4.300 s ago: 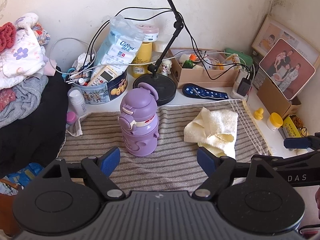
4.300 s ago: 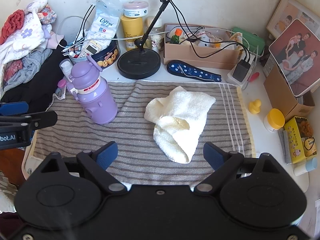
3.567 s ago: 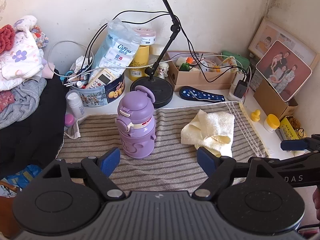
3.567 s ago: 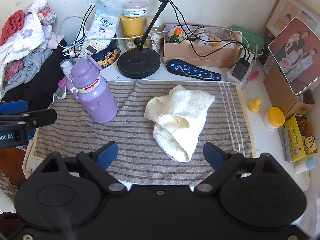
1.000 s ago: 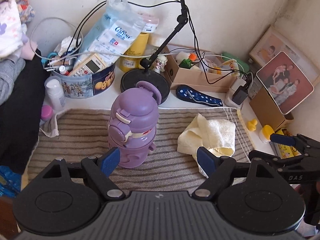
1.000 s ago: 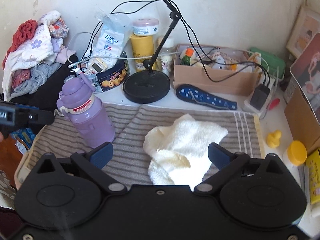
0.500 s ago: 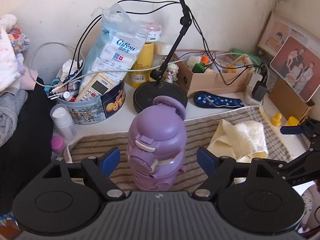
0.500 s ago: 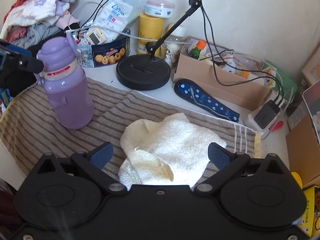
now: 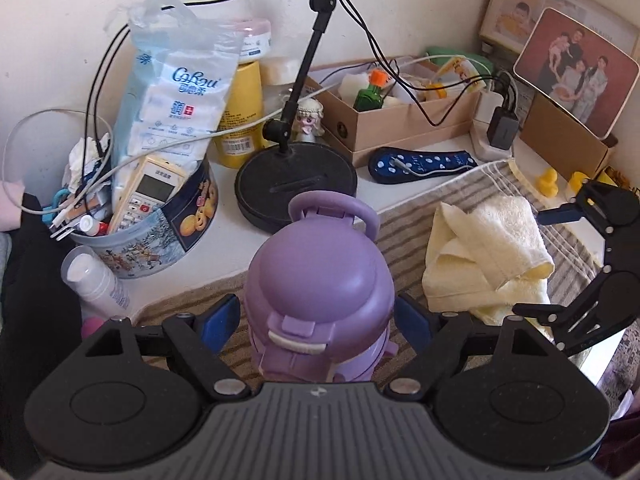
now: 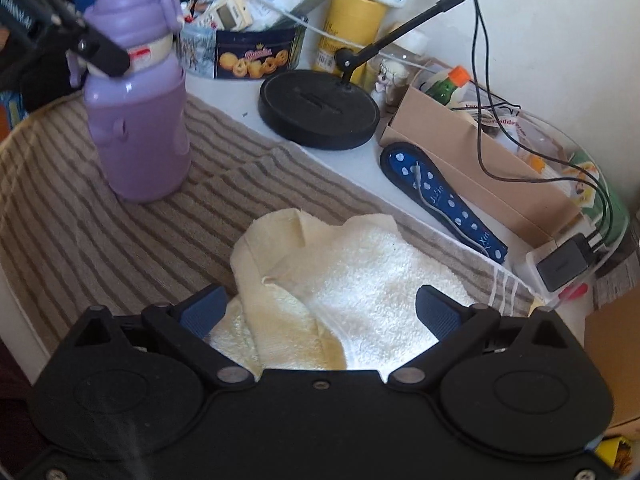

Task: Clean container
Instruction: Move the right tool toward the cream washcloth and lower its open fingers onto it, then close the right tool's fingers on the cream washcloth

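Note:
A purple lidded bottle (image 9: 318, 292) stands upright on the striped mat (image 10: 100, 236); it also shows in the right wrist view (image 10: 138, 120). My left gripper (image 9: 318, 322) is open, its blue pads on either side of the bottle's upper body with small gaps showing. A cream towel (image 10: 344, 276) lies crumpled on the mat; it also shows in the left wrist view (image 9: 486, 256). My right gripper (image 10: 320, 310) is open, low over the towel, which lies between its pads.
Behind the mat stand a cookie tin (image 9: 160, 220) full of clutter, a black lamp base (image 9: 296, 184), a cardboard box (image 9: 404, 128), a blue spotted case (image 9: 420, 162) and photo frames (image 9: 576, 68). A small white bottle (image 9: 94, 276) stands left of the mat. The wall is close behind.
My left gripper has moved forward until the bottle stands between its pads. My right gripper has dropped down and forward over the towel.

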